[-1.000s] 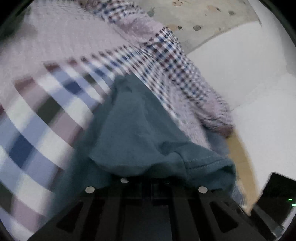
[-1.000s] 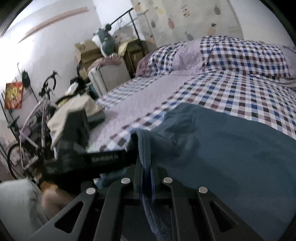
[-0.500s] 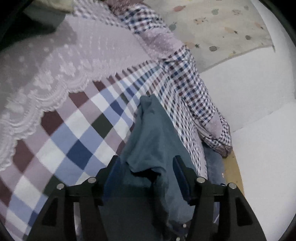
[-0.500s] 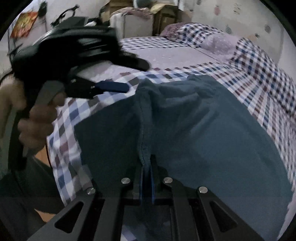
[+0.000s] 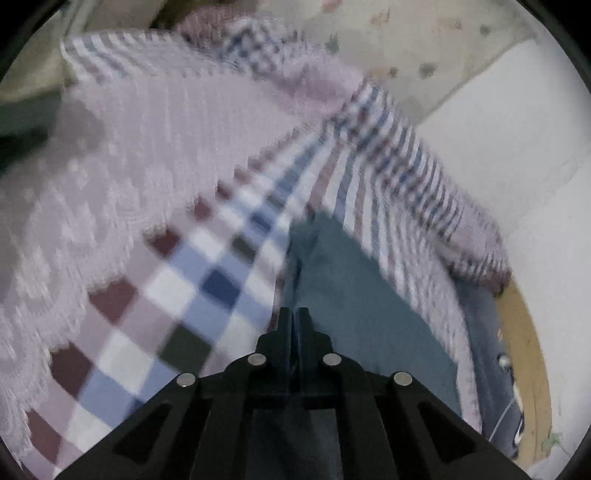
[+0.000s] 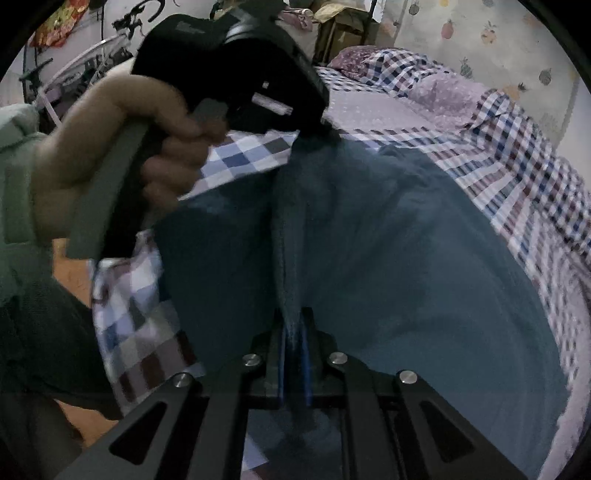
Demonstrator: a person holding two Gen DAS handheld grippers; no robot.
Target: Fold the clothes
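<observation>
A teal garment (image 6: 406, 258) lies spread on the checked bed cover (image 6: 517, 166). My right gripper (image 6: 293, 325) is shut on a raised fold along its near edge. In the right wrist view a hand (image 6: 103, 147) holds my left gripper (image 6: 317, 134), whose tip meets the garment's far corner. In the blurred left wrist view my left gripper (image 5: 294, 314) has its fingers pressed together at the edge of the teal garment (image 5: 343, 295), which runs away up and to the right over the checked cover (image 5: 184, 295).
A lilac lace cloth (image 5: 129, 166) covers the bed's left part. A white wall (image 5: 498, 147) and a strip of floor with dark items (image 5: 509, 406) border the bed on the right. A bicycle (image 6: 74, 74) and boxes (image 6: 343, 26) stand behind.
My left gripper went from open around the teal cloth to shut on its edge. The hand with it now looms larger in the right wrist view. My right gripper kept its hold.
</observation>
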